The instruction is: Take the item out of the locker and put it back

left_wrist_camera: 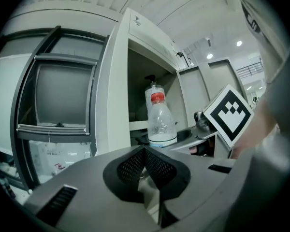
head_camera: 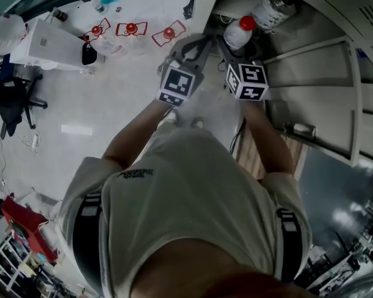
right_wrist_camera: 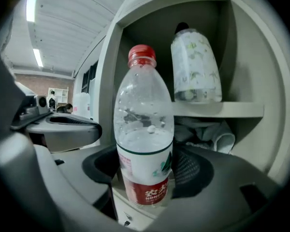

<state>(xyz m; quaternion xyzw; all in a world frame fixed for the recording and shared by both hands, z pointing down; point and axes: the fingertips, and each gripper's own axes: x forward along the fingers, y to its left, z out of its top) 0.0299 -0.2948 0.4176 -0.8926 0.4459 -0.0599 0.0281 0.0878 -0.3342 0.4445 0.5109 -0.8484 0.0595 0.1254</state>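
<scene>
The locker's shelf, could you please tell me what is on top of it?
A white patterned container with a dark cap stands on the shelf. The red-capped bottle in front hides the shelf's left end.

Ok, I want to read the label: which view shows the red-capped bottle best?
The right gripper view: the bottle stands close in the right claw, label facing. The head view shows just its top; the left gripper view shows it small.

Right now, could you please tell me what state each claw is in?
Left claw: closed, nothing in it.
Right claw: closed on the red-capped water bottle.
</scene>
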